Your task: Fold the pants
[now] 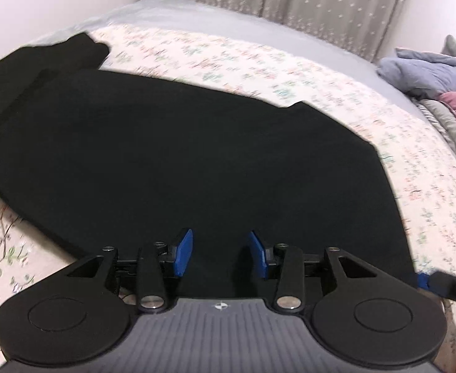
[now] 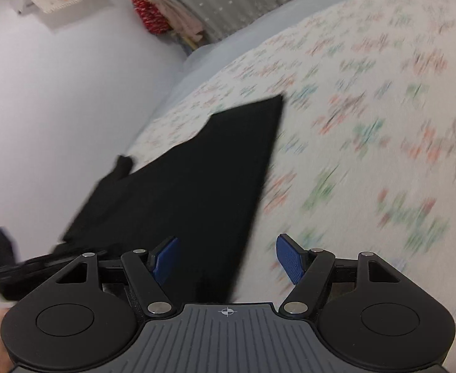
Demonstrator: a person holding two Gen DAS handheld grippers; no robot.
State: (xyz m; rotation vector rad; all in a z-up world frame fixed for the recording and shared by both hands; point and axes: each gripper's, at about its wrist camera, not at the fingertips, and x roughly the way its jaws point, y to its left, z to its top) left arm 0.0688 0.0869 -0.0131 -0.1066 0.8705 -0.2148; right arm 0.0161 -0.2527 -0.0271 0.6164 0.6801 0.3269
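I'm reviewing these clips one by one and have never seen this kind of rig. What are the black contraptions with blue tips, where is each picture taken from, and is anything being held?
There is no robot here. A person holds a hand-operated gripper in each hand, and each gripper carries a wide-angle camera looking forward along its two blue-padded fingers. One picture comes from the left gripper, the other from the right gripper.

Both look down on a bed covered with a white floral quilt. Spread flat on it lies a pair of black fabric pants, the garment to be folded. A heap of blue and pink bedding sits at the far right of the left view.

Nothing is held. Both grippers' fingers stand apart above the pants, with no cloth pinched between the pads. The right view is blurred.
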